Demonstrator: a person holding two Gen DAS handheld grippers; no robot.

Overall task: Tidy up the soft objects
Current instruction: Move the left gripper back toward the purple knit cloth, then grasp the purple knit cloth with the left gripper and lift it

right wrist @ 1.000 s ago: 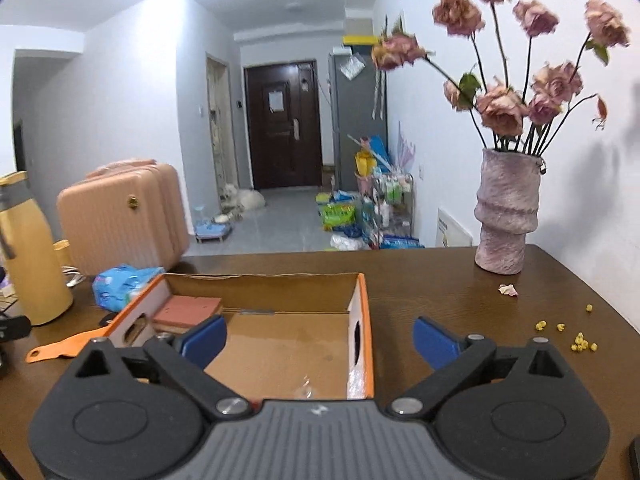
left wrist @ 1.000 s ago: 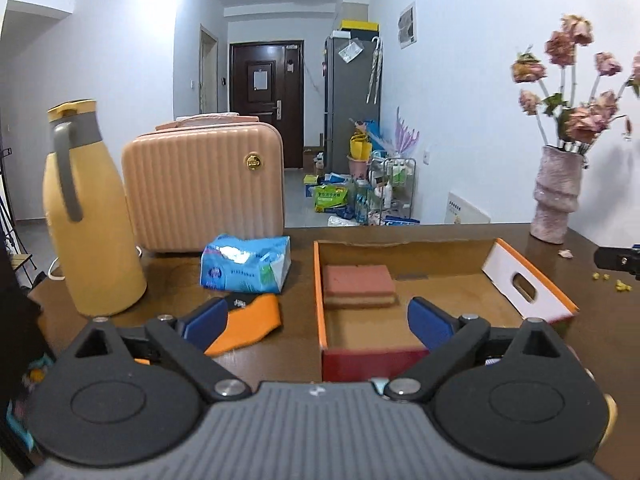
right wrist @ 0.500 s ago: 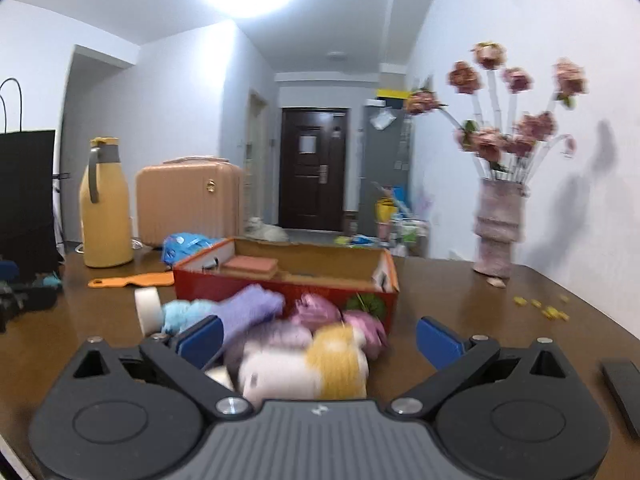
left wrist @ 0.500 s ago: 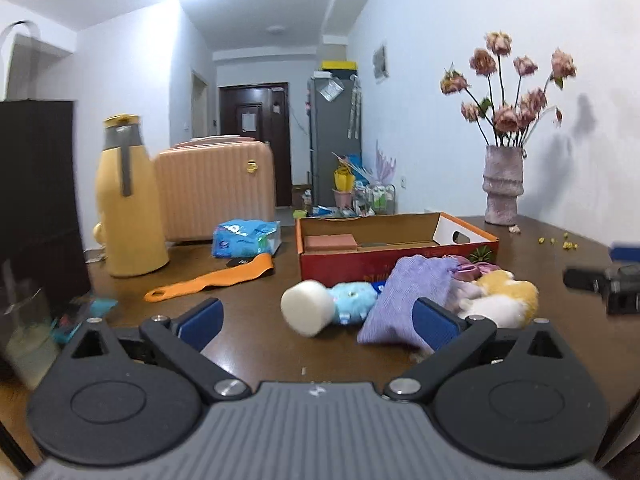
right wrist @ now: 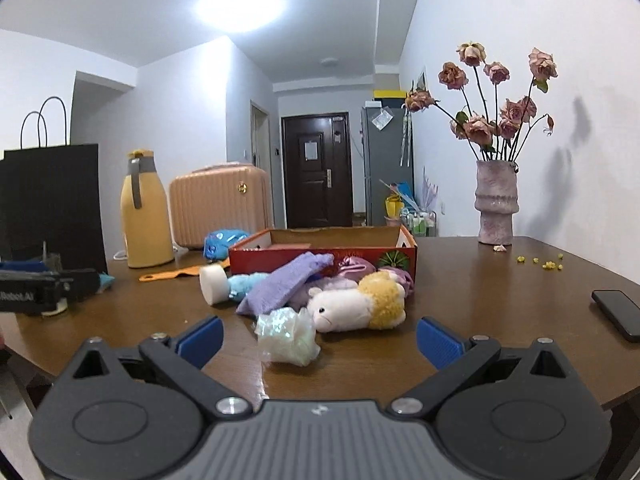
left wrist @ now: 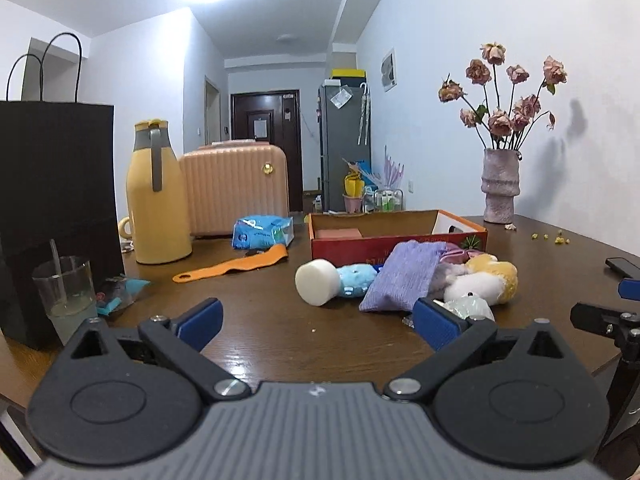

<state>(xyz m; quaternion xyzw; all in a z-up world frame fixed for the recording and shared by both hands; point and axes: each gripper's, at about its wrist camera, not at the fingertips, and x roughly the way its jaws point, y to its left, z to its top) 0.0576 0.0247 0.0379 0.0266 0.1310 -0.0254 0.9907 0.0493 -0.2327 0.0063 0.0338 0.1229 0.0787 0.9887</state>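
Right hand-held gripper point(right wrist: 319, 335) spread wide, empty; soft toys point(right wrist: 360, 303) heaped before red box point(right wrist: 320, 258).

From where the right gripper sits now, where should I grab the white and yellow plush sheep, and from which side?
Grip the plush sheep across its yellow woolly middle, coming from the near side. It lies on its side across the view, head pointing left, so the open right gripper can likely straddle the body. Pass right of the crinkly white bundle lying just in front of its head.
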